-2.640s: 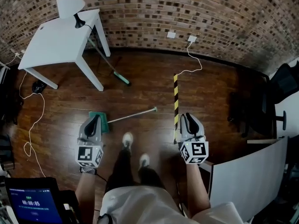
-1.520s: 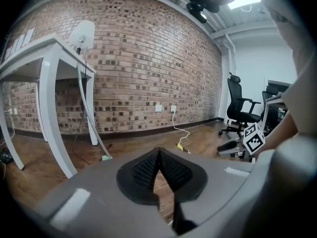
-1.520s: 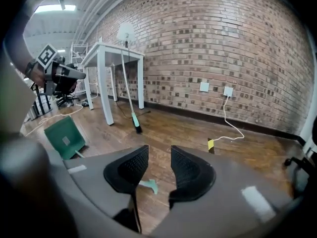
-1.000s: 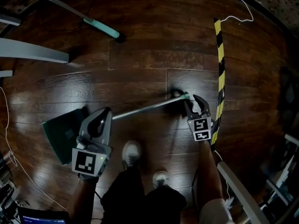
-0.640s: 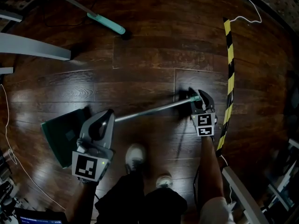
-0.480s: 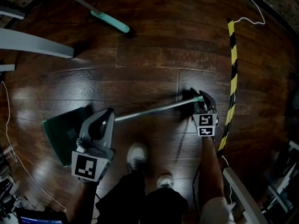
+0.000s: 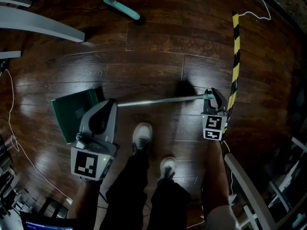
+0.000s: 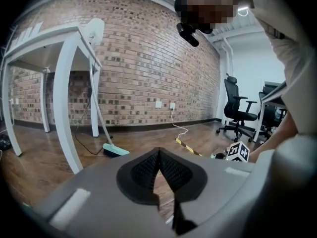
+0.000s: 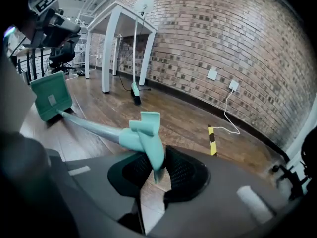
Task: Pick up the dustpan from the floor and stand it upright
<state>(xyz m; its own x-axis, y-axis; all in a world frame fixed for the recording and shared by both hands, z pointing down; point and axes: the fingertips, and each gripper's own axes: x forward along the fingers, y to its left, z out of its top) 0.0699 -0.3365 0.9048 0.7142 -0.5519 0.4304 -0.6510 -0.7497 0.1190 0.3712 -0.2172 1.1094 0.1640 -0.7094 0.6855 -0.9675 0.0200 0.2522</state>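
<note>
The dustpan lies low on the dark wood floor, with its green pan (image 7: 74, 113) at the left and a long grey handle (image 7: 158, 100) running right. My right gripper (image 7: 214, 96) has the handle's teal end grip (image 9: 146, 133) between its closing jaws, and the pads press on it. That end hangs clear of the floor above its own shadow. The pan (image 9: 49, 100) appears far down the handle in the right gripper view. My left gripper (image 7: 109, 103) hovers over the handle beside the pan, shut and empty, its pads (image 8: 148, 167) meeting at the tips.
A broom (image 7: 122, 8) leans at the back by a white table leg (image 7: 43, 30). Yellow-black tape (image 7: 235, 56) runs along the floor just right of my right gripper. A white cable (image 7: 9, 109) trails at the left. The person's shoes (image 7: 140, 135) stand below the handle.
My right gripper's jaws have closed on the teal handle end and lifted it off the floor. Both grippers have risen; the left one stays shut and empty.
</note>
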